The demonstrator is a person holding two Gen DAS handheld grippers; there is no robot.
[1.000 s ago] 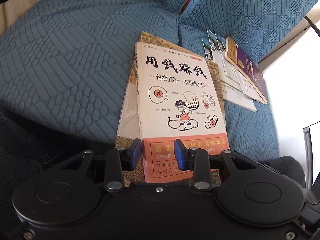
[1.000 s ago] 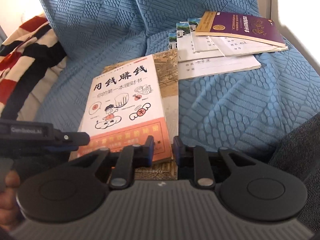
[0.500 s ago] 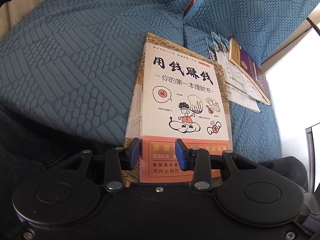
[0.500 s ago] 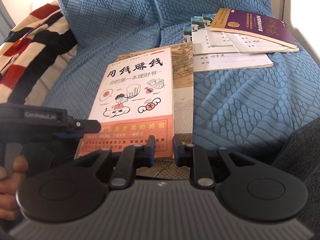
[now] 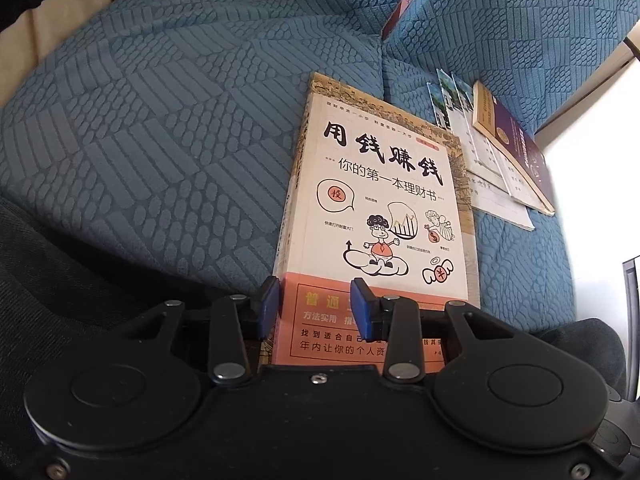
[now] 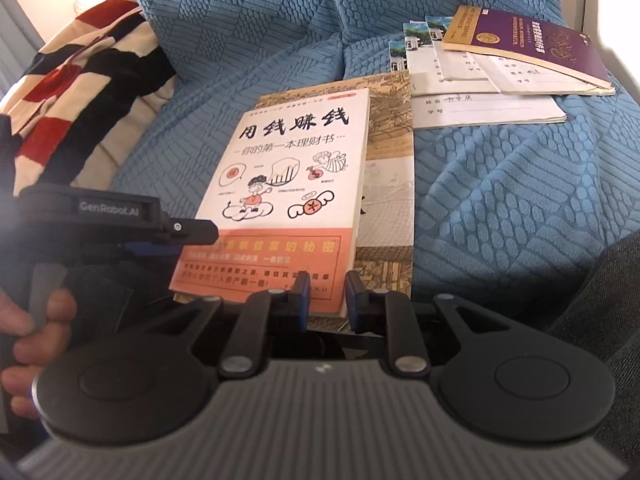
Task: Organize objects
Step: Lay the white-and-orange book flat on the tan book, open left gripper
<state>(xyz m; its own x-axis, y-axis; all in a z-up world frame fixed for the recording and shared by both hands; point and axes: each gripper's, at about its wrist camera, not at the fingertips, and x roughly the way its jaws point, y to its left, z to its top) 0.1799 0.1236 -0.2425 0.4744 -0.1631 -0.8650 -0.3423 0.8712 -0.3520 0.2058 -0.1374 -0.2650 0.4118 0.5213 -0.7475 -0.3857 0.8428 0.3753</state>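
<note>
Both grippers have closed in on the white-and-orange book point(image 6: 288, 184), stacked on a larger book point(image 6: 394, 184) on the blue sofa cover point(image 6: 500, 200); left gripper point(image 5: 316, 308) and right gripper point(image 6: 327, 298) part-spread, gripping nothing, so a corner pinch may slide the top book off.

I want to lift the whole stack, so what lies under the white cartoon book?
A larger tan book lies under the white book, showing along its far and right edges. Its title is covered.

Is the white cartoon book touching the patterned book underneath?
Touching. The right wrist view shows the white cartoon book lying flat on the patterned book, no gap.
</note>
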